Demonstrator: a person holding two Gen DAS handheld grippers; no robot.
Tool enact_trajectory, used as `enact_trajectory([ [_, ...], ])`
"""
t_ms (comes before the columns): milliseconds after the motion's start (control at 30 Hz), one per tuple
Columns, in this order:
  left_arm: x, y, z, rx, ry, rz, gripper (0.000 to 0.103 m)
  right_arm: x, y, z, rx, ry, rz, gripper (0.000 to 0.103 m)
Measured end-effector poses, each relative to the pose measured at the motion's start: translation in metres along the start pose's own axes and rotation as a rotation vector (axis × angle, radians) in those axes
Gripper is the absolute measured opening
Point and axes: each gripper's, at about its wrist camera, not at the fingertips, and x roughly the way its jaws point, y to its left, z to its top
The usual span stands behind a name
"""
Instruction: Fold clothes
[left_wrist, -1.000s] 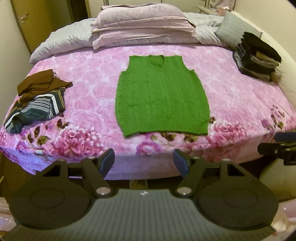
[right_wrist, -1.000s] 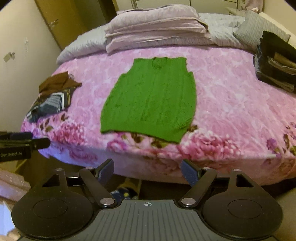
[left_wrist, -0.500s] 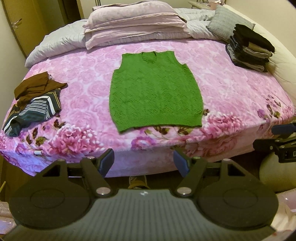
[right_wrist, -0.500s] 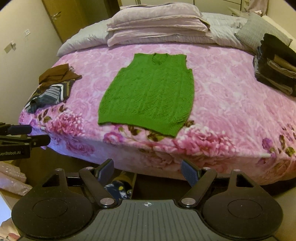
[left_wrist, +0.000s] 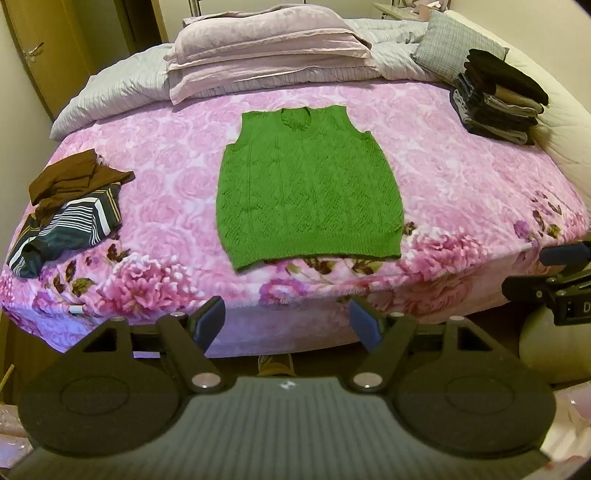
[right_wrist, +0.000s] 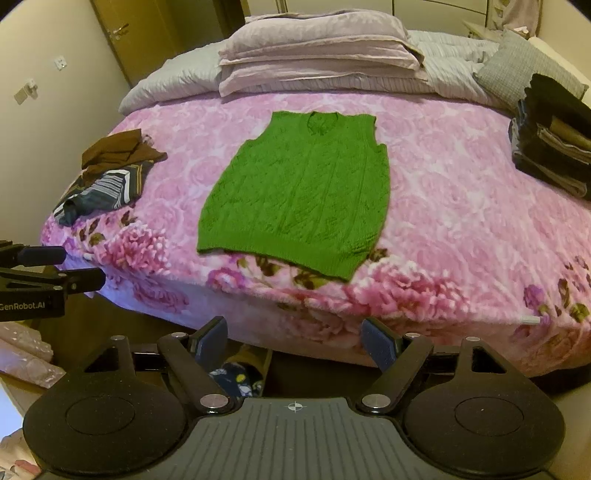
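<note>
From the left wrist view, we are looking at the green knitted vest (left_wrist: 309, 188) lying flat in the middle of the pink floral bedspread (left_wrist: 461, 177), hem toward us. Our left gripper (left_wrist: 288, 320) is hanging short of the bed, jaws opening wide with nothing between them. The knit is looking soft, light and stretchy; we are judging the hem corners or shoulders best to pinch.

From the right wrist view, our right gripper (right_wrist: 294, 339) is standing wide and empty. Compared with a second ago, the vest is sitting slightly farther off.
</note>
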Motion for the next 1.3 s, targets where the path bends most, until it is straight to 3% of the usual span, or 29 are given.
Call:
enact_trajectory([
  [433, 0.013, -0.007, 0.017, -0.014, 0.010, -0.014, 0.071, 0.006, -0.011, 0.017, 0.012, -0.004, 0.003, 0.077],
  [700, 0.044, 0.002, 0.052, -0.002, 0.022, -0.034, 0.072, 0.030, -0.018, 0.048, 0.041, 0.014, -0.006, 0.077],
  [933, 0.100, 0.016, 0.112, 0.030, 0.049, -0.086, 0.072, 0.071, -0.036, 0.103, 0.116, 0.034, -0.044, 0.077],
  [1300, 0.191, 0.065, 0.246, 0.165, 0.064, -0.143, 0.072, 0.128, -0.054, 0.208, 0.329, 0.006, -0.098, 0.077],
])
